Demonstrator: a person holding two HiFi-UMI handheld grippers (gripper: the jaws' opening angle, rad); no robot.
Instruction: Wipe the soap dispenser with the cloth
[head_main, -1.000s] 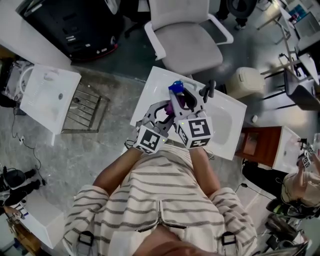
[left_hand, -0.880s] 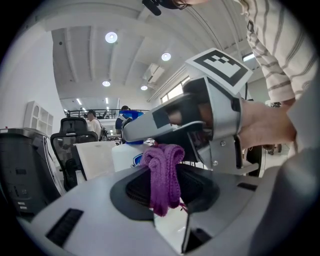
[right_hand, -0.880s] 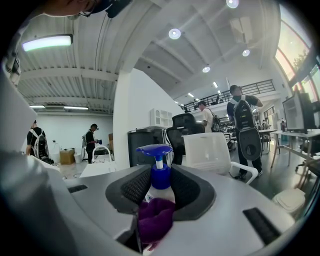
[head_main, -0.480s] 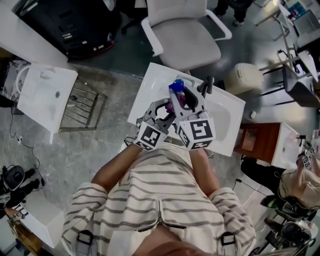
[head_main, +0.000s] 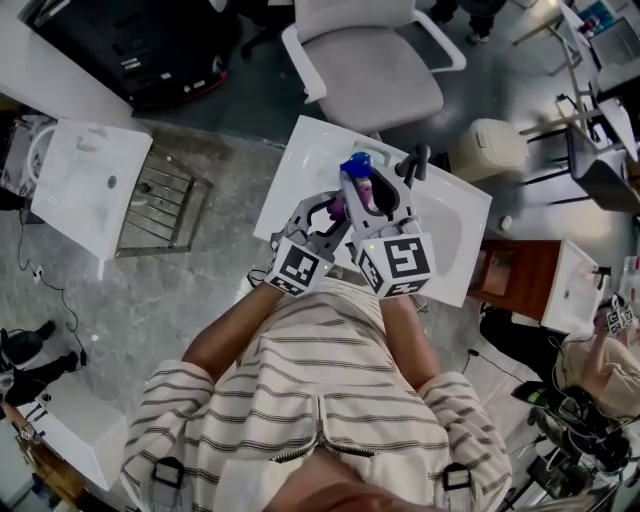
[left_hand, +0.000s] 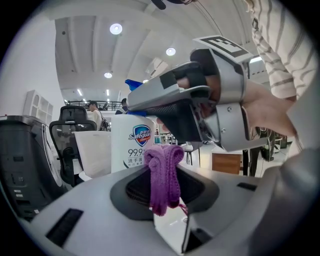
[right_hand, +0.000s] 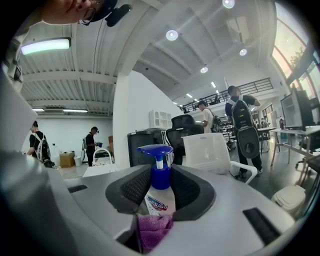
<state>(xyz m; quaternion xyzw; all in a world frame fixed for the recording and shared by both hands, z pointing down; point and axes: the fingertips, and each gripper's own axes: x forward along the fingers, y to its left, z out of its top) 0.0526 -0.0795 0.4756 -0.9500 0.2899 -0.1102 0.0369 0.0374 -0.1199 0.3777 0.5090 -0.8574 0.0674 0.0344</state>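
Right gripper (right_hand: 161, 182) clamped on the soap dispenser (right_hand: 159, 204) over the sink's (head_main: 455, 262) left part. Open basin to its right, chair (head_main: 372, 75) just past the far edge. Left gripper (left_hand: 165, 184) pinched the cloth (left_hand: 162, 167): fuzzy purple, bunched, against the smooth white bottle.

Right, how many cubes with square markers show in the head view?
2. The left cube rides on the left gripper, the right cube on the right gripper, side by side over the white sink. None looks hidden.
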